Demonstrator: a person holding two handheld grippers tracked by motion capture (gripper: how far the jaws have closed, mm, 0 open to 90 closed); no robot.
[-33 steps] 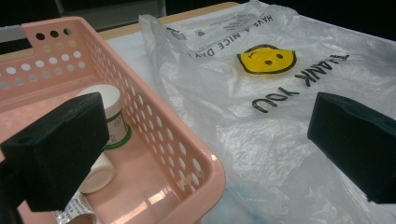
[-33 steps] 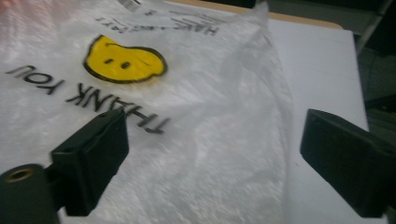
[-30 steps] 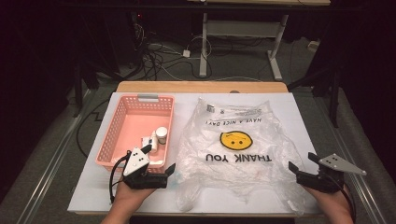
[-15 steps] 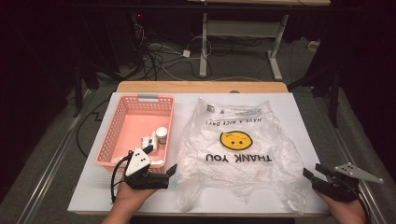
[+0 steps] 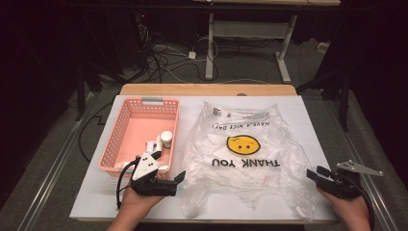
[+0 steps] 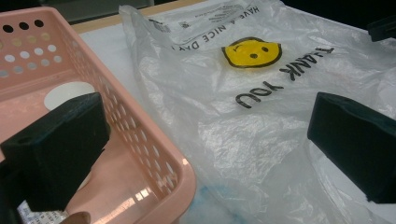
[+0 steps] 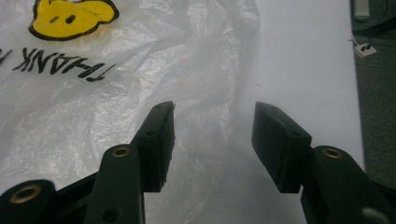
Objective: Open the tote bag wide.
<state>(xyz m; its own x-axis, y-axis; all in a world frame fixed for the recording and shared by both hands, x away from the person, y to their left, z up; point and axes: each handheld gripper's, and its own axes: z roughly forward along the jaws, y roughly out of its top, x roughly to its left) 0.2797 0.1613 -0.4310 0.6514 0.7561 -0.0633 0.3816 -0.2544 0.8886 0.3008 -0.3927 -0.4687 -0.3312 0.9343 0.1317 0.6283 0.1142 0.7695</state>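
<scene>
The plastic bag [image 5: 245, 159] lies flat just right of the basket [image 5: 126, 126]; inside the basket, near its bag-side wall, stands what seems a small bottle [image 5: 166, 139].

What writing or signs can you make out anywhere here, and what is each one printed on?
"THANK YOU": black letters on the clear plastic bag, under its yellow smiley face.
"HAVE A NICE DAY!": smaller black print on the same bag, toward its far edge.
Fine print on the white strip at the bag's far end: too small to read.
Printed label in the pink basket: too blurred to read.
</scene>
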